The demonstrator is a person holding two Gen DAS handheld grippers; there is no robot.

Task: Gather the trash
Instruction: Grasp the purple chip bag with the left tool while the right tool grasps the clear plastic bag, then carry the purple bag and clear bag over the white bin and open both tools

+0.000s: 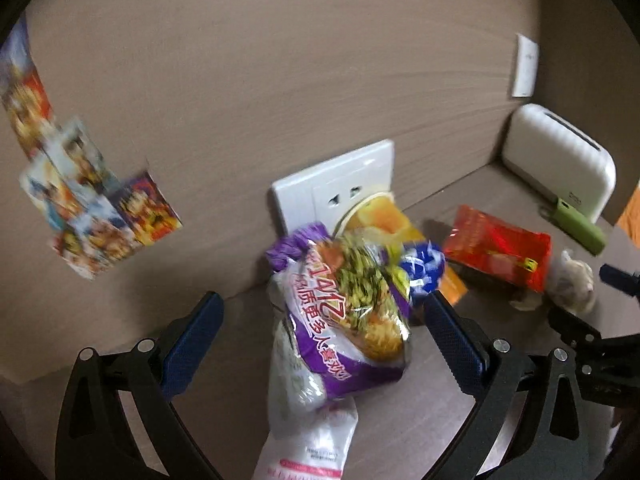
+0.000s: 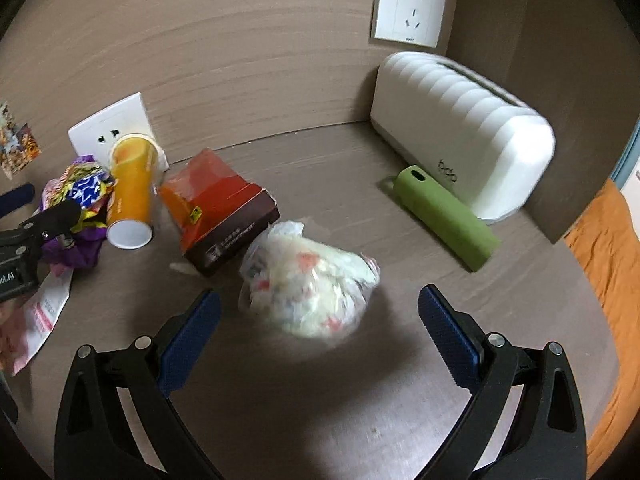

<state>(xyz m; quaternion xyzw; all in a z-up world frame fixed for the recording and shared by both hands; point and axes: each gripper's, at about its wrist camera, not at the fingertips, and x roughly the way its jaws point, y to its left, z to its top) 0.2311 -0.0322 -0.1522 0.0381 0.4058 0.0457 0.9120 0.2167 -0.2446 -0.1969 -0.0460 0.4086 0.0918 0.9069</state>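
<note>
left gripper (image 1: 320, 336) spread wide around purple wrapper (image 1: 348, 320) | right gripper (image 2: 320, 328) released, bagged trash (image 2: 312, 288) between fingers | both judged light, crinkly, slippery; best pinched mid-body

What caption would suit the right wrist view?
Open right gripper poised over a crumpled plastic bag beside a red box.

A crumpled purple snack wrapper (image 1: 344, 312) with yellow print is lying on the counter (image 2: 320, 420), overlapping a white and pink packet (image 1: 308, 440). An orange paper cup (image 2: 132, 196) is lying on its side behind it, touching a crinkled blue wrapper (image 2: 90, 192). A red and brown box (image 2: 224, 216) is sitting tilted beside the cup. A knotted clear plastic bag (image 2: 312, 292) of scraps is resting just beside the box.
</note>
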